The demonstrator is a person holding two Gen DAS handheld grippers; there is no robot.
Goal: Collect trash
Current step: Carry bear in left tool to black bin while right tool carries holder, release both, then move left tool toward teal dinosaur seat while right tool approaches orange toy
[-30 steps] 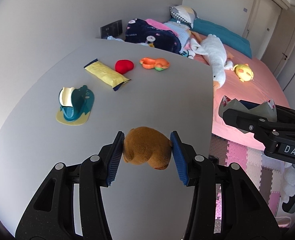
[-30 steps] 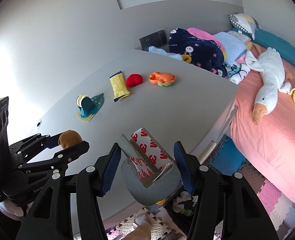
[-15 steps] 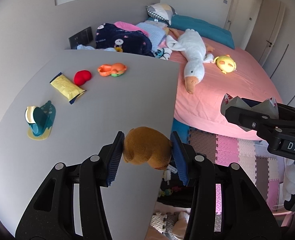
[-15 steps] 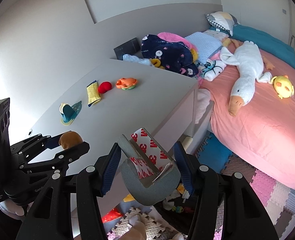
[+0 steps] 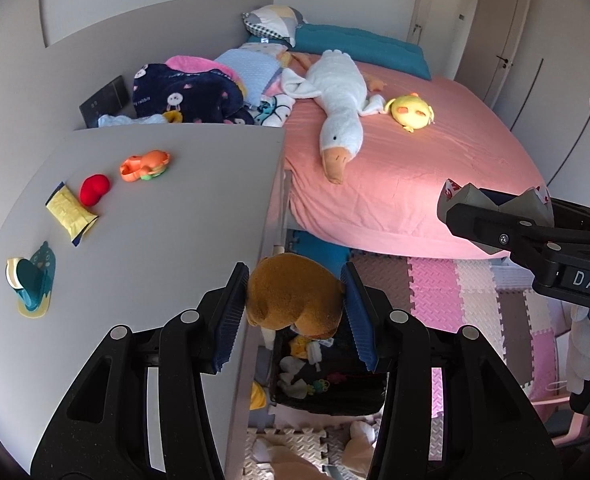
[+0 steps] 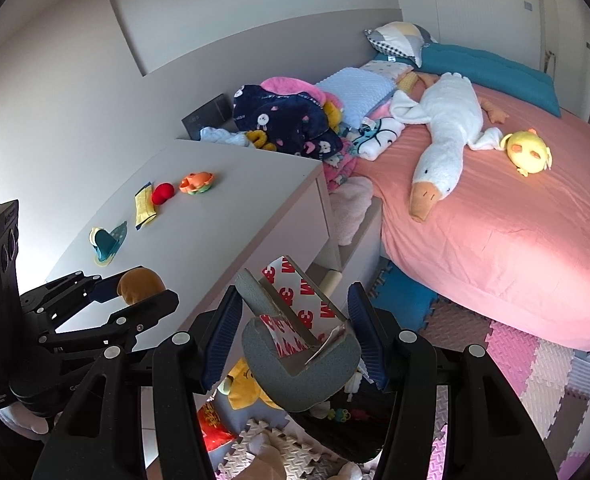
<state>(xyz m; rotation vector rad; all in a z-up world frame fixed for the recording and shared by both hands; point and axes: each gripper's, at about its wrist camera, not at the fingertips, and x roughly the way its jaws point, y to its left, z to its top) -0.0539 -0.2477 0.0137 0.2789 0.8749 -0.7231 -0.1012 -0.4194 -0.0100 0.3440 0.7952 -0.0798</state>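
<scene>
My left gripper is shut on a brown plush toy and holds it past the desk's right edge, above a dark bin with small items on the floor. My right gripper is shut on a grey foam corner guard with red-and-white tape backing, also in the air; it shows at the right of the left wrist view. On the grey desk lie a yellow wrapper, a red plush, an orange toy and a teal and yellow piece.
A pink bed with a white goose plush and a yellow chick plush fills the right. Folded blankets are piled behind the desk. Pink and white foam mats cover the floor.
Both grippers have pulled back and to the right, off the desk. The plush toy now hangs past the desk edge over the bin. Both grips are unchanged.
</scene>
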